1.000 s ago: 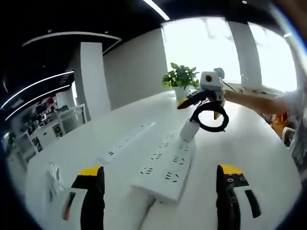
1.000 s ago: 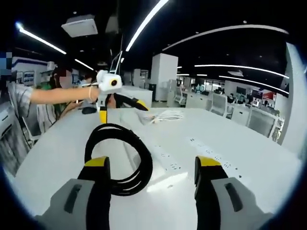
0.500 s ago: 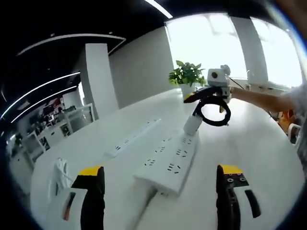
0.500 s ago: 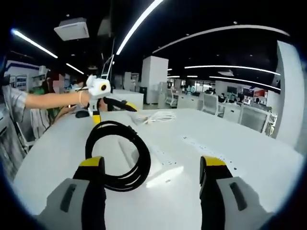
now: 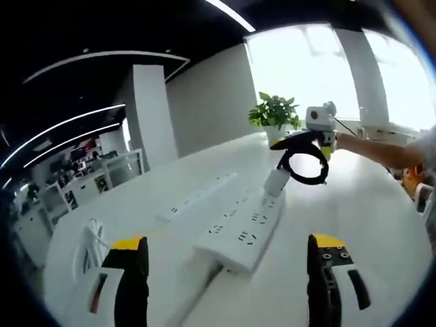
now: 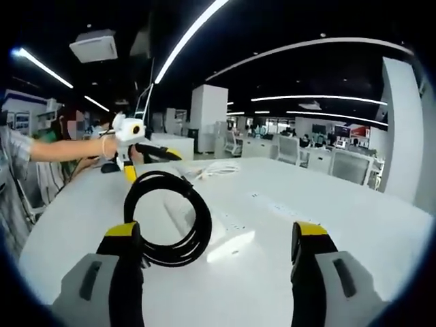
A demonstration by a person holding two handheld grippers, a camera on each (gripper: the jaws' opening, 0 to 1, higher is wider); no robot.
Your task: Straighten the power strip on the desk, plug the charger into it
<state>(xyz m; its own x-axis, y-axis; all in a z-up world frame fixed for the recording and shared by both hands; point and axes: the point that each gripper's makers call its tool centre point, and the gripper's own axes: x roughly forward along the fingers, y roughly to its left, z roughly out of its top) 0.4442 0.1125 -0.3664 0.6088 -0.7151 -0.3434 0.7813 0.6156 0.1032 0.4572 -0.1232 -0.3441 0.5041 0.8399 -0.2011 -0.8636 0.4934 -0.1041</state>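
white desk (image 5: 354,225) carries the wide power strip (image 5: 240,231), which lies flat and runs away from the left gripper (image 5: 228,286) toward the far side. a second, narrower power strip (image 5: 194,197) lies beside it on the left, apart from it. a bundle of white cable (image 5: 92,242) rests on the desk near the left jaw.

left gripper state: jaws spread wide, nothing between them, raised above the near end of the wide strip.

charger (image 5: 274,182) location: white block standing at the far end of the wide strip, at its top face; whether its pins are seated cannot be told. its black cable coil (image 5: 303,165) hangs in a loop just above it, under the right gripper (image 5: 300,141), which enters the left gripper view from the right on a person's outstretched arm (image 5: 378,151).

right gripper state: in the right gripper view its jaws (image 6: 218,272) stand wide apart, gripping nothing. the black coil (image 6: 167,218) sits just inside the left jaw, and contact with that jaw cannot be told. the wide strip (image 6: 231,235) lies beyond the coil. the left gripper (image 6: 136,146) shows across the desk, held by a hand (image 6: 107,144).

potted plant (image 5: 274,116) stands at the far desk edge.
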